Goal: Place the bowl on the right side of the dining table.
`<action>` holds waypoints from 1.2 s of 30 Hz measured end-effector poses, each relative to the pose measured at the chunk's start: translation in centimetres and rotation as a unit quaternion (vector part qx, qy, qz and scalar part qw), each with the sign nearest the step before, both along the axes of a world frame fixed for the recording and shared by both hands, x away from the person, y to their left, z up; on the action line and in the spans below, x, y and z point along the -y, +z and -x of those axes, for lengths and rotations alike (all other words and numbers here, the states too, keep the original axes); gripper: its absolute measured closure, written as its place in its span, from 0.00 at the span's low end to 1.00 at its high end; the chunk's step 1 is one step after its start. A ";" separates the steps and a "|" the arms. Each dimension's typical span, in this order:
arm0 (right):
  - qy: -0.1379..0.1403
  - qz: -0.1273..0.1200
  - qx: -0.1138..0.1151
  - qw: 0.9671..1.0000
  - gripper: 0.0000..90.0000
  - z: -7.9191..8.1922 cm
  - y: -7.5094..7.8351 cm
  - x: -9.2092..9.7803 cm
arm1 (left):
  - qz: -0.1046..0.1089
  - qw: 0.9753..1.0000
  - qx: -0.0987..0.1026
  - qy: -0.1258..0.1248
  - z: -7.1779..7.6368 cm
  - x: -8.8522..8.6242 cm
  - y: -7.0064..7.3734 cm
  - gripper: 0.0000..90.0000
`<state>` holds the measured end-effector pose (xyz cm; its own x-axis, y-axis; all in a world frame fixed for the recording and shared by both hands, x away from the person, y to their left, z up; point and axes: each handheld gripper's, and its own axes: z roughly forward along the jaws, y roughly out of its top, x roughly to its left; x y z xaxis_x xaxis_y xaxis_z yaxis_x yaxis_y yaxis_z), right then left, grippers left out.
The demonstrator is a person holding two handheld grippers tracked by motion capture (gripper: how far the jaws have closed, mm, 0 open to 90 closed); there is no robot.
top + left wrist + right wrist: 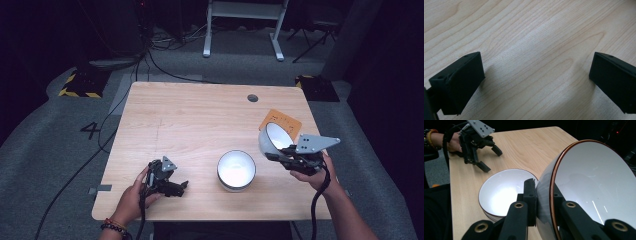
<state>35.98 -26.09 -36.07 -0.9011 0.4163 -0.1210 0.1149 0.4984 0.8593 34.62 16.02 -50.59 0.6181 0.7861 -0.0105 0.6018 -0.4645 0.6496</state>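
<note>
While the right gripper (280,156) holds a white bowl with a copper-coloured rim (596,185) tipped on edge in the air, its fingers (530,200) are clamped across the rim, one on the outer wall and one inside. That lifted bowl hangs just to the right of a second white bowl (236,170), which sits upright on the table (200,120), and in front of an orange card (281,123). The held bowl looks like glazed ceramic: stiff, smooth, fairly heavy for a rim pinch and breakable, so it may slip or swing; a firm grip on the rim wall suits it best. The left gripper (175,188) rests on the table to the left of the seated bowl, fingers (461,82) spread wide with nothing between them.
</note>
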 end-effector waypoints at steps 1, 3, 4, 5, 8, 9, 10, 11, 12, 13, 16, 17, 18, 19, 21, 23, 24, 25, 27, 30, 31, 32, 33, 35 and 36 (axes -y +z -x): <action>-0.004 0.001 0.000 1.000 0.91 -0.1 -0.1 0.2 | 0.000 1.000 0.001 0.001 0.0 0.0 0.0 0.00; -0.012 0.004 0.001 1.000 0.90 -0.4 -0.1 0.4 | 0.000 1.000 0.001 0.001 0.0 0.0 0.0 0.00; -0.012 0.004 0.001 1.000 0.90 -0.4 -0.1 0.4 | 0.000 1.000 0.001 0.001 0.0 0.0 0.0 0.00; -0.020 0.006 0.002 1.000 0.91 -0.7 -0.3 0.5 | 0.000 1.000 0.001 0.001 0.0 0.0 0.0 0.00; -0.027 0.003 0.001 1.000 0.90 -1.0 -0.4 0.7 | 0.000 1.000 0.000 0.001 0.0 0.0 0.0 0.00; -0.032 0.001 -0.002 0.999 0.91 -1.1 -0.5 0.8 | 0.000 1.000 0.001 0.000 0.0 0.0 0.0 0.00; -0.041 0.003 0.000 0.999 0.91 -1.2 -0.6 0.9 | 0.000 1.000 0.001 0.001 0.0 0.0 0.0 0.00; -0.048 0.009 0.002 0.999 0.91 -1.6 -0.6 1.2 | 0.000 1.000 0.001 0.001 0.0 0.0 0.0 0.00; -0.048 0.009 0.002 0.999 0.91 -1.6 -0.6 1.2 | 0.000 1.000 0.001 0.001 0.0 0.0 0.0 0.00; -0.056 0.015 0.001 0.998 0.91 -1.9 -0.7 1.3 | 0.000 1.000 0.000 0.000 0.0 0.0 0.0 0.00; -0.067 0.020 0.000 0.998 0.91 -2.4 -0.9 1.6 | 0.000 1.000 0.000 0.000 0.0 0.0 0.0 0.00; -0.067 0.020 0.000 0.998 0.91 -2.4 -0.9 1.6 | 0.000 1.000 0.000 0.000 0.0 0.0 0.0 0.00; -0.066 0.019 0.001 0.998 0.91 -2.5 -1.0 1.7 | 0.000 1.000 0.000 0.000 0.0 0.0 0.0 0.00; -0.078 0.018 0.000 0.997 0.91 -2.9 -1.2 1.9 | 0.000 1.000 0.000 0.000 0.0 0.0 0.0 0.00; -0.084 0.019 0.008 0.996 0.90 -3.3 -1.4 2.1 | 0.000 1.000 0.001 0.001 0.0 0.0 0.0 0.00; -0.093 0.022 0.008 0.995 0.90 -3.7 -1.6 2.3 | 0.000 1.000 0.000 0.000 0.0 0.0 0.0 0.00; -0.093 0.022 0.008 0.995 0.90 -3.7 -1.6 2.3 | 0.000 1.000 0.000 0.000 0.0 0.0 0.0 0.00; -0.099 0.024 0.010 0.995 0.91 -4.0 -1.8 2.4 | 0.000 1.000 0.001 0.001 0.0 0.0 0.0 0.00; -0.114 0.026 0.001 0.993 0.90 -5.0 -2.3 2.9 | 0.000 1.000 0.000 0.000 0.0 0.0 0.0 0.00; -0.122 0.029 -0.004 0.992 0.90 -5.9 -2.7 3.3 | 0.000 1.000 0.001 0.001 0.0 0.0 0.0 0.00; -0.122 0.029 -0.004 0.992 0.90 -5.9 -2.7 3.3 | 0.000 1.000 0.001 0.001 0.0 0.0 0.0 0.00; -0.126 0.028 -0.003 0.992 0.90 -6.0 -2.7 3.4 | 0.000 1.000 0.001 0.000 0.0 0.0 0.0 0.00; -0.131 0.030 -0.006 0.991 0.91 -6.6 -3.0 3.4 | 0.000 1.000 0.001 0.001 0.0 0.0 0.0 0.00; -0.134 0.034 -0.006 0.990 0.90 -7.0 -3.1 3.4 | 0.000 1.000 0.001 0.000 0.0 0.0 0.0 0.00; -0.135 0.035 -0.006 0.990 0.90 -7.2 -3.2 3.4 | 0.000 1.000 0.001 0.001 0.0 0.0 0.0 0.00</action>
